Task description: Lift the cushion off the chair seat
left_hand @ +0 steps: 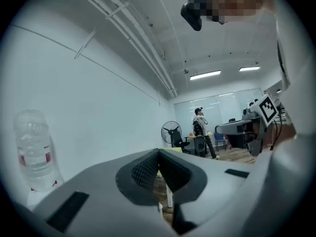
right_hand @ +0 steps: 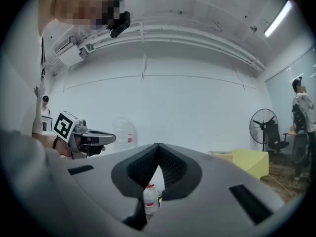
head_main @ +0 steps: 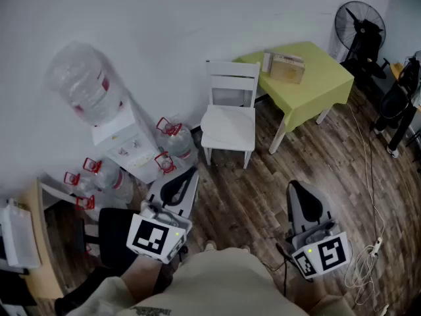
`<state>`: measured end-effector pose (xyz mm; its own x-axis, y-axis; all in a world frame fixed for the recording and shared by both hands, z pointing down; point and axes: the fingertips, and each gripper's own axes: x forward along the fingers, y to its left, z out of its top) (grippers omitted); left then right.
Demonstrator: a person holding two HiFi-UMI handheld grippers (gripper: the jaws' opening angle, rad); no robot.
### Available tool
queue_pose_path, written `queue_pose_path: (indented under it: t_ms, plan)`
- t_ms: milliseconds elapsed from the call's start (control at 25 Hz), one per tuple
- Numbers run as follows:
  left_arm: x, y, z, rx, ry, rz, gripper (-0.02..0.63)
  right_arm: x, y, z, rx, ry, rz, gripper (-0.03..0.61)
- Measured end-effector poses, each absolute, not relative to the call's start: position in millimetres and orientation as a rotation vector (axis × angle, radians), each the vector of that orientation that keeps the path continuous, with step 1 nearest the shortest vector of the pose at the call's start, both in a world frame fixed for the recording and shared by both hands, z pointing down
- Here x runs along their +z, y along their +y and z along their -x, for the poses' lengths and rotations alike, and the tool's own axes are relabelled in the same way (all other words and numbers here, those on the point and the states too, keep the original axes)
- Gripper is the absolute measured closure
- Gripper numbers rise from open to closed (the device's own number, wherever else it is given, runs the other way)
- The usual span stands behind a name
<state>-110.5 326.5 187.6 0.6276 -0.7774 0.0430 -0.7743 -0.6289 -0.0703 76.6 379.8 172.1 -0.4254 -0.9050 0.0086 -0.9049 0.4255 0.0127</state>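
no words, brands or numbers are legible. the water bottle (head_main: 84,84) has a red label, its print too blurred to read; cubes on the left gripper (head_main: 189,175) and right gripper (head_main: 295,188) bear only square-pattern markers.

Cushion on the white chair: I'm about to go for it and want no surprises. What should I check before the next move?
1. Cushion lies flat on the seat of the chair: ok.
2. Left gripper empty: ok. Jaws open for a grasp: not ok, they are together.
3. Right gripper empty: ok. Jaws open: not ok, they are together.
4. Grippers close to the chair: not ok, both hang well short of it.
5. Cushion free of ties to the chair: cannot tell.
6. Water jug beside the chair stays off the seat: ok.
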Motion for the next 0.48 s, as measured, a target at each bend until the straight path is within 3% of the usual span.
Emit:
queue_pose_path:
  t_ms: [480]
  plan:
    - [188.2, 334.0, 128.9, -0.084, 1.373, 2.791, 0.594, 180.1, 383.5, -64.3, 0.019, -2.617, -1.704, 0.557]
